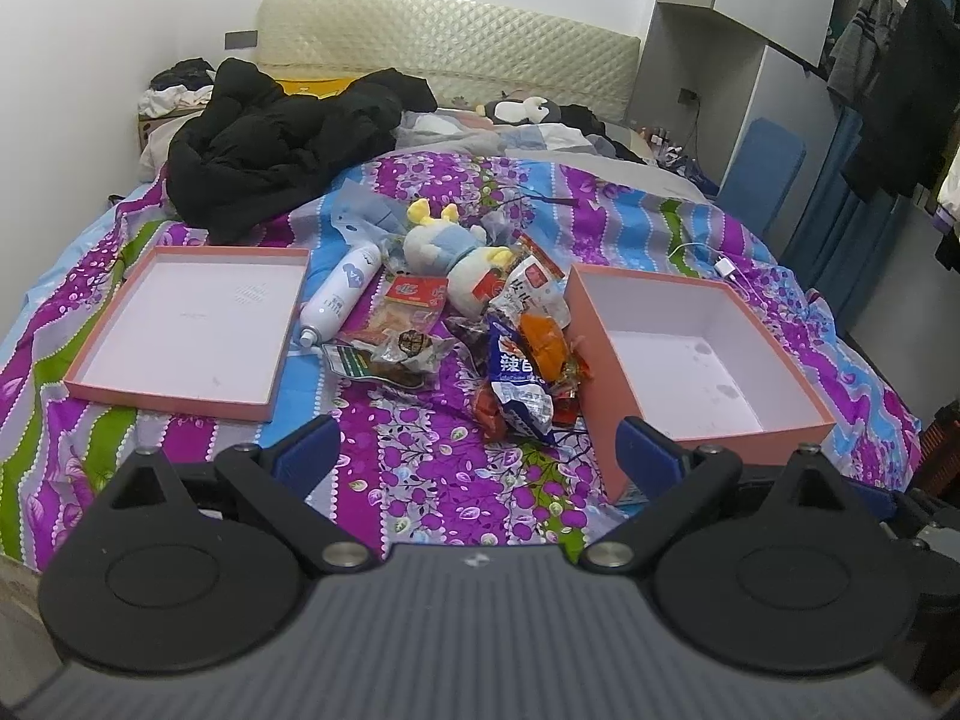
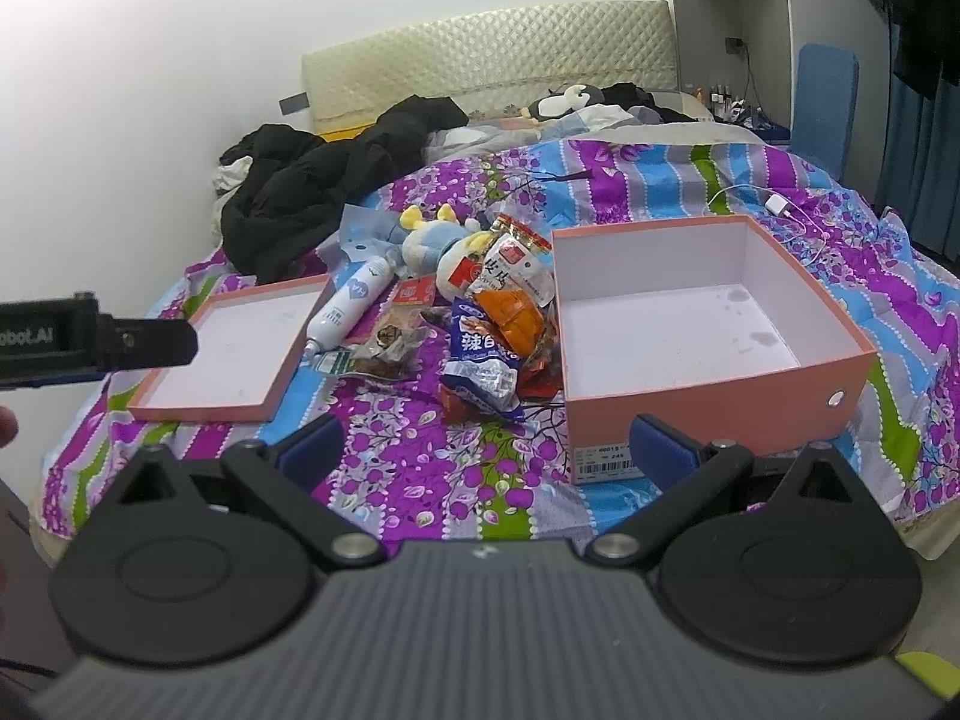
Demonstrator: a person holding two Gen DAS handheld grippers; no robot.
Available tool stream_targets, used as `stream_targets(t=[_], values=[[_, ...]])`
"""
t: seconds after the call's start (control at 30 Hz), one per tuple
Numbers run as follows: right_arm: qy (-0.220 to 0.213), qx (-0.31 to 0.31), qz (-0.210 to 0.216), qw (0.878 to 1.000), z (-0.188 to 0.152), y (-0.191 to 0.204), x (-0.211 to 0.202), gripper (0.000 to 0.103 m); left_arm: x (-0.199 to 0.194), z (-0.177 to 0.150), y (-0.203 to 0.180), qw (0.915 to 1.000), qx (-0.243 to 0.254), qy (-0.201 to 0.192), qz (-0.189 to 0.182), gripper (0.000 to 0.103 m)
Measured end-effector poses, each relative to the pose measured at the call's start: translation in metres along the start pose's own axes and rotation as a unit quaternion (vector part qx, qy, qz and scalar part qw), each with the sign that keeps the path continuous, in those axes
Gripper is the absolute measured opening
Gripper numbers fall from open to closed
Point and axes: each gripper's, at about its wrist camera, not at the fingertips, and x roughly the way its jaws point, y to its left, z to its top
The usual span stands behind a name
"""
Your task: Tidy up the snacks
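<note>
both grippers, left gripper point(image 1: 477, 450) and right gripper point(image 2: 489, 450), hang spread wide and empty above the bedspread point(image 1: 432, 480), while the snack pile point(image 1: 516, 354) sits between the lid point(image 1: 186, 324) and the deep box point(image 2: 690, 324), probably staged there so each packet is a short hop into it
</note>
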Motion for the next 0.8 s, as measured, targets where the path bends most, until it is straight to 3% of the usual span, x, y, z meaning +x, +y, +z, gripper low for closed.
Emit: stream_targets(t=[0.6, 0.8], values=[[-0.001, -0.003, 0.003, 1.000, 0.0022, 0.0004, 0.0044, 0.103, 0.0025, -0.0021, -0.0001, 1.0000, 0.004, 0.002, 0.000, 0.100], [-0.019, 0.009, 0.002, 1.000, -0.0016, -0.0009, 0.0026, 0.103, 0.0026, -0.0046, -0.0001, 1.0000, -0.001, -0.001, -0.006, 0.100]])
